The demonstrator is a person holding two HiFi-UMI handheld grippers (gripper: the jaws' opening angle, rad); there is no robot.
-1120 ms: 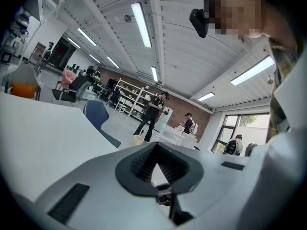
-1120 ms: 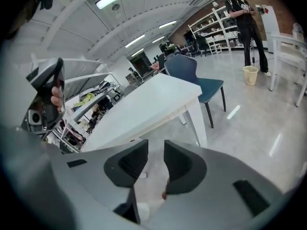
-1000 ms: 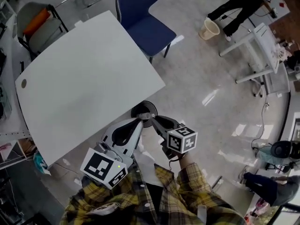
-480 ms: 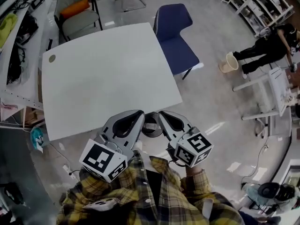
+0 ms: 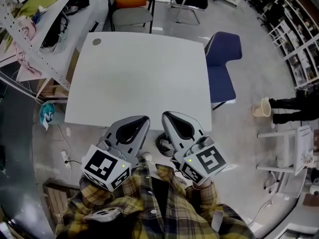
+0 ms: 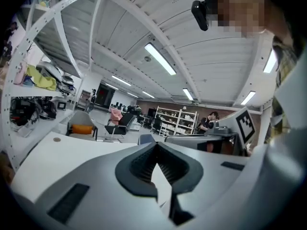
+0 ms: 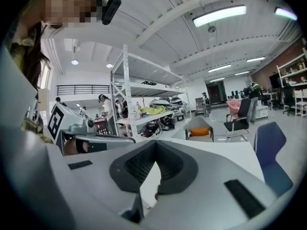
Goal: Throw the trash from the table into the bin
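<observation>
From where I stand, the sorting looks close to finished, or at a pause between pieces. The white counter shows no trash that I can make out, only a small round mark near its far left corner. The bin, a dark round thing, sits on the floor just by the counter's near edge and is partly hidden behind the right tool, so I cannot see what lies in it. The person holds both tools close to the chest, side by side, pointing roughly level toward the counter. The left hand-held gripper has its jaws drawn together with nothing between them. The right hand-held gripper is the same, its pads meeting at the tips and carrying nothing. A blue chair stands at the counter's right side, well apart from the bin. I judge the next move to be a look over the counter and the floor around it. If a scrap does turn up, one gripper's jaws must open before it reaches out.
</observation>
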